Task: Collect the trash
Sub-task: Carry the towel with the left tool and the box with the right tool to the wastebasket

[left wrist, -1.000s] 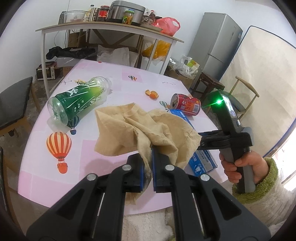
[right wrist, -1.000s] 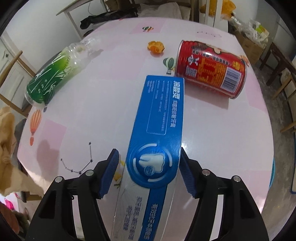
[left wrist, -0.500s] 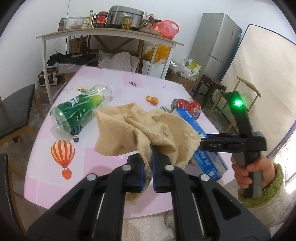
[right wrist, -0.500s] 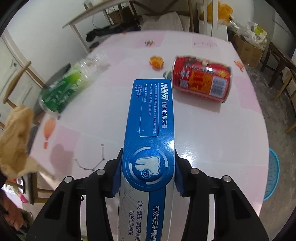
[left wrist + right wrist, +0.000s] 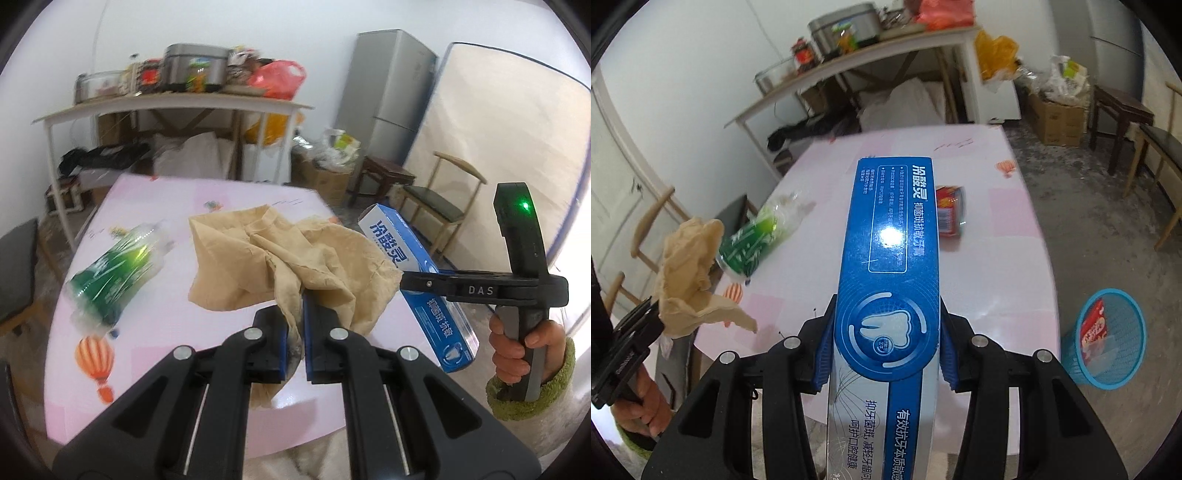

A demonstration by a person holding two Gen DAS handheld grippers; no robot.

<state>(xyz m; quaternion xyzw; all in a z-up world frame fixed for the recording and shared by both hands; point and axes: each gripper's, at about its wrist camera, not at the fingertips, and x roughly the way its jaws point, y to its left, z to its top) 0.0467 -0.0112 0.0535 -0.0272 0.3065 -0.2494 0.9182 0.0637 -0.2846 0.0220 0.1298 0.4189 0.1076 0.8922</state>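
left gripper (image 5: 293, 332): jaws pressed nearly together, pinching a fold of the tan crumpled paper (image 5: 280, 254). the paper hangs bunched from the jaws and is clear of the tabletop (image 5: 155, 332) in the right wrist view, where it shows as a wad off the left edge.

right gripper (image 5: 884, 345): jaws closed on the blue toothpaste box (image 5: 890, 236), blue pads pressing both long sides near its lower half. the box sticks out forward along the jaws, tilted up, and is off the tabletop. a hand (image 5: 517, 347) in a green fuzzy sleeve holds the right handle, green light on.

further out, still lying on the pink tabletop: a green plastic bottle (image 5: 118, 277) on its side toward the left, and a red can (image 5: 951, 216) on its side, partly hidden behind the box in the right wrist view. blurry, small bits on the tabletop cannot be made out.

on the floor to the right of the tabletop stands a blue mesh bin (image 5: 1108, 339), already holding a red wrapper or packet and something pale. well apart from both grippers.

progress, judged: early to middle. some trash is already in the bin, two pieces are in the jaws but not yet dropped, and the bottle and can are untouched. left to do: carry paper and box over the bin, let go, then come back for the bottle and the can.
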